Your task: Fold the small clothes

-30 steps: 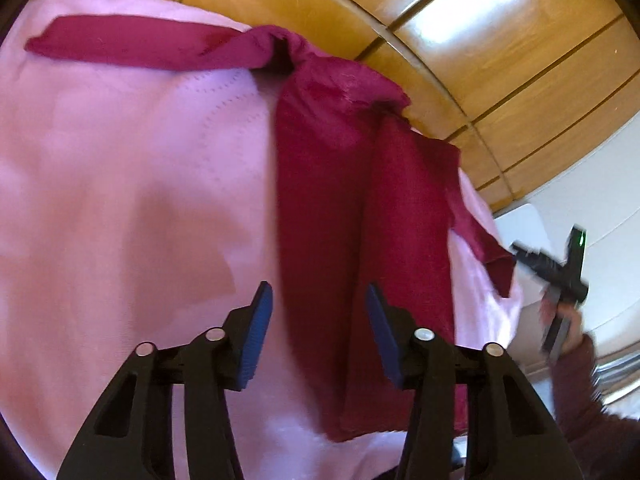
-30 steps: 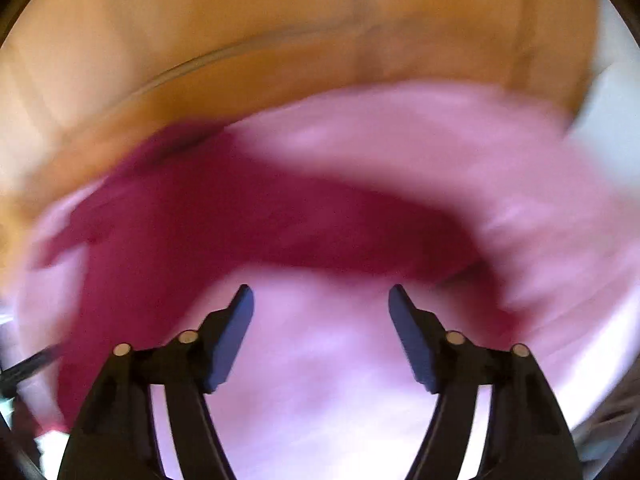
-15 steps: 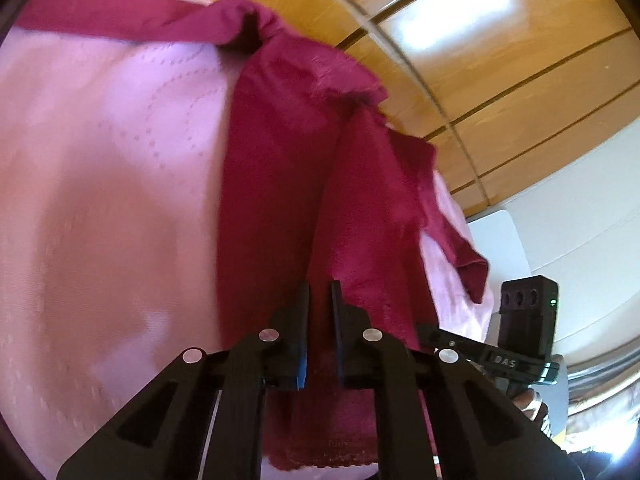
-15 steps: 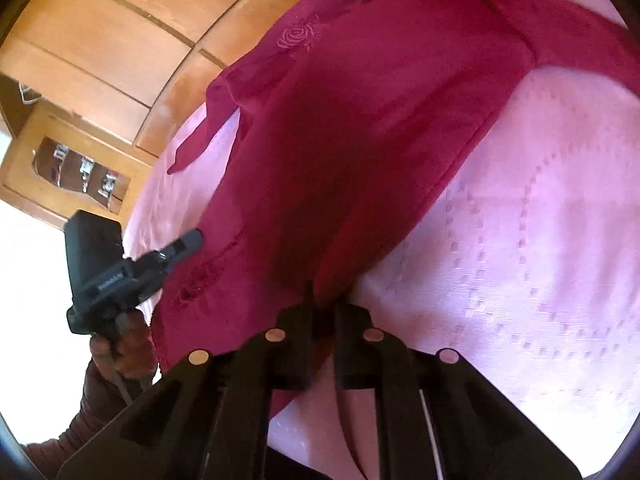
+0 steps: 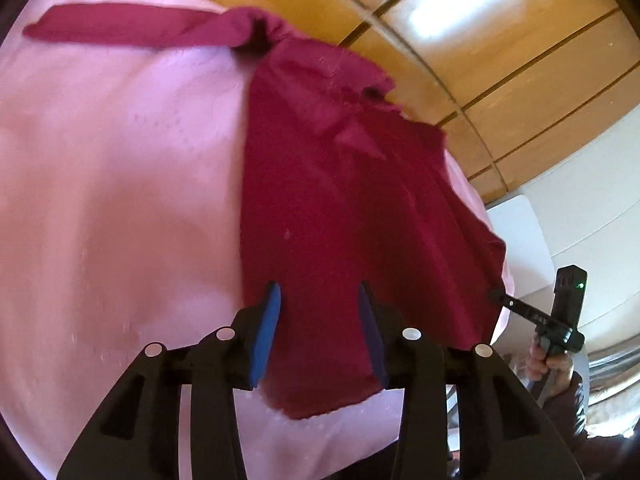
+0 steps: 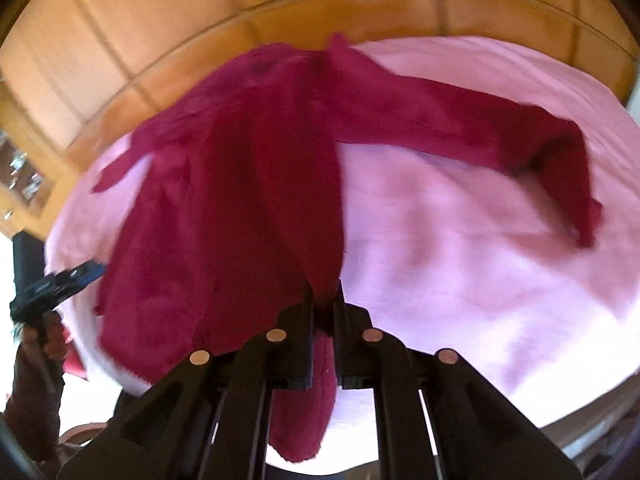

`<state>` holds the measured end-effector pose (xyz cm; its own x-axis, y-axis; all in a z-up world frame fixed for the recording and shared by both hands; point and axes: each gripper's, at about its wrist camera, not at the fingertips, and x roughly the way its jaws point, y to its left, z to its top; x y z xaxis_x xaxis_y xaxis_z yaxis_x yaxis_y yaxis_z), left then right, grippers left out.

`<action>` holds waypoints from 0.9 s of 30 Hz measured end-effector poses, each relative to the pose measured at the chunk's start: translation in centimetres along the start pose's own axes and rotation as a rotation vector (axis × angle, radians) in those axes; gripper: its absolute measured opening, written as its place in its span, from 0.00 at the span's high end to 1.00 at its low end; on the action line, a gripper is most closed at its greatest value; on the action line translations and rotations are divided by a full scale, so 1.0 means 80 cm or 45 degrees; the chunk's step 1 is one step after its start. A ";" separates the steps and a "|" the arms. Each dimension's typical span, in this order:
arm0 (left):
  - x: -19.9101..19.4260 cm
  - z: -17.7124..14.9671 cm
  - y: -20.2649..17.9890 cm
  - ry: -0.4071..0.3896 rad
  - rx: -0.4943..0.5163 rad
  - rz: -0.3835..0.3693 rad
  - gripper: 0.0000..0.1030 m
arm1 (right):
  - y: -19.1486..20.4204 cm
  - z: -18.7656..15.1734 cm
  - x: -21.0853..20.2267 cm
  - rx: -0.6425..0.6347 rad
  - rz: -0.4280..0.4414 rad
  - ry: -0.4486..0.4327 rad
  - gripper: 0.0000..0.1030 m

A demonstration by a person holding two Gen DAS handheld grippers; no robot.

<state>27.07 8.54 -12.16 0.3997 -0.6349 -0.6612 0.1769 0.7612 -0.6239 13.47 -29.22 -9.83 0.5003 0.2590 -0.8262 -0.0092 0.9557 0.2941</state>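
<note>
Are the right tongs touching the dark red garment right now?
Touching. The right wrist view shows the right tongs shut on the dark red garment, with its edge pinched between the jaws.

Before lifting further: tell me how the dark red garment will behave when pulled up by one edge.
The dark red garment is probably floppy: it hangs limp below the right tongs clamped on its hem. It looks light, since thin creases ripple across it. The long sleeve would likely trail across the pink cover. The left tongs stand open.
</note>
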 end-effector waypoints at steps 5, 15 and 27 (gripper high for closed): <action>0.010 -0.007 -0.004 0.021 0.036 -0.039 0.71 | 0.002 -0.008 0.030 0.014 -0.023 0.037 0.94; -0.073 -0.014 -0.021 -0.122 0.137 -0.040 1.00 | -0.003 -0.007 -0.037 -0.051 0.085 -0.055 0.94; -0.050 -0.021 0.012 -0.082 0.056 0.071 0.40 | -0.020 -0.003 0.025 0.023 -0.028 0.029 0.94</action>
<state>24.09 11.60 -10.80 0.4666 -0.5823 -0.6657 0.1911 0.8013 -0.5669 14.30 -30.24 -12.04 0.4802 0.2416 -0.8432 0.0170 0.9586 0.2844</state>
